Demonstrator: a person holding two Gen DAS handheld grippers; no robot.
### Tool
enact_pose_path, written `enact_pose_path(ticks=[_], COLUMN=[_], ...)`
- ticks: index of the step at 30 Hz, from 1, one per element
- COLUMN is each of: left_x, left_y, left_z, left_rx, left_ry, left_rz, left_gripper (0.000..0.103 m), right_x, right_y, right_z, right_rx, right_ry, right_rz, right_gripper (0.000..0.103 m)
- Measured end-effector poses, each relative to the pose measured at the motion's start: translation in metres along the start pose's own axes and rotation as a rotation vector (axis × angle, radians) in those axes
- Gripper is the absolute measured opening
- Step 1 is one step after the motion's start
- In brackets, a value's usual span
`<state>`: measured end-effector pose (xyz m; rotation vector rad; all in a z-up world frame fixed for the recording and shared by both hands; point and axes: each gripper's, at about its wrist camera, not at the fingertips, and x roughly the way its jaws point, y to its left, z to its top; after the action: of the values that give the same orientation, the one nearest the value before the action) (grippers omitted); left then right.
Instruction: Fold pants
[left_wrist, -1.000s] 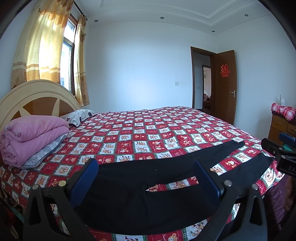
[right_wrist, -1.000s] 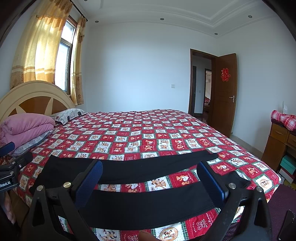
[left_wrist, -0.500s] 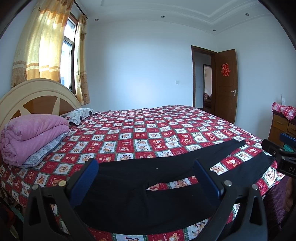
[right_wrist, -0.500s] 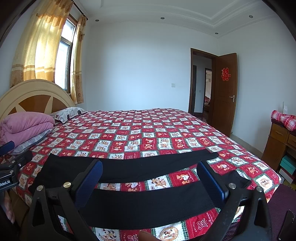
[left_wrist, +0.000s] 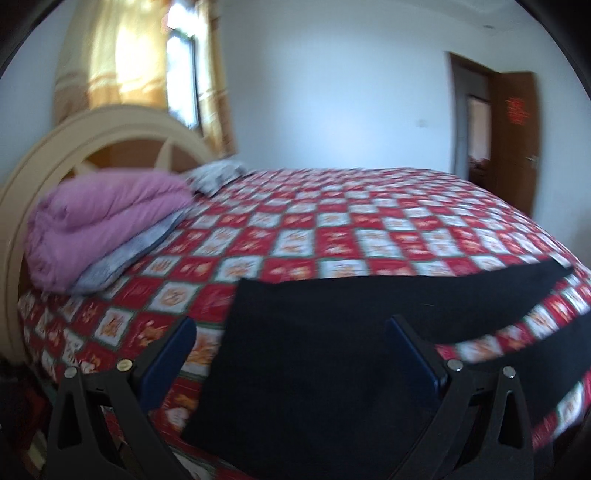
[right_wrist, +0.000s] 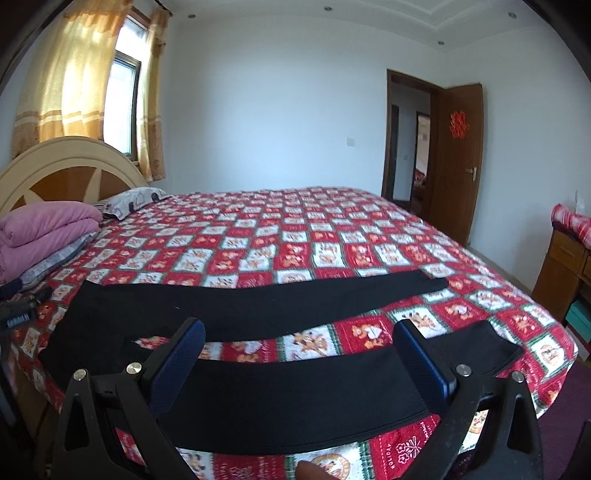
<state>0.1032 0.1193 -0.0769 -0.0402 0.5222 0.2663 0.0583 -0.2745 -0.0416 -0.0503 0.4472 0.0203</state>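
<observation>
pants (right_wrist: 258, 306) flat on bed (right_wrist: 332, 236) near its front edge, legs spread apart, no fold made yet. left gripper (left_wrist: 291, 354) and right gripper (right_wrist: 299, 354) both wide open, empty, poised over fabric. all folding remains.

Both tools look alike. The left gripper (left_wrist: 291, 354) has two black plastic finger arms with triangular cut-outs, silver round screw heads near the joints, and dark blue pads (left_wrist: 170, 360) on the inner faces. The right gripper (right_wrist: 299, 358) shows the same black frame, silver screws and textured blue pads (right_wrist: 179, 363) (sharper in this view).
</observation>
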Motion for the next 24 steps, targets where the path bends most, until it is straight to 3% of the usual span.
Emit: enact_pose_path(ticks=[4,11,13,14,20,24], left_x=[0.052,0.138,0.159,0.169,0.209,0.230], left_y=[0.033,0.038,0.038,0.039,0.041,0.045], left_z=[0.010,0.028,0.028,0.028,0.025,0.016], left_rx=[-0.054,0.044,0.054,0.056,0.076,0.050], left_ry=[0.074,0.154,0.192,0.214,0.291,0.378], left_rz=[0.005,0.008,-0.008,-0.017,-0.032,-0.095], left_gripper=[0.103,0.101,0.091,0.091,0.077,0.047], right_x=[0.028,0.073,0.087,0.097,0.132,0.152], right_y=[-0.022,-0.059,-0.072,-0.081,-0.121,-0.148], right_z=[-0.005,-0.002,0.000,0.002,0.011,0.021], right_rx=[0.046,0.028,0.022,0.024,0.059,0.096], right_ry=[0.056,0.107,0.120,0.142,0.190,0.208], right_rz=[-0.004,-0.049,-0.066,-0.076,-0.112,-0.130], right_gripper=[0.102,0.098,0.090,0.085,0.083,0.078])
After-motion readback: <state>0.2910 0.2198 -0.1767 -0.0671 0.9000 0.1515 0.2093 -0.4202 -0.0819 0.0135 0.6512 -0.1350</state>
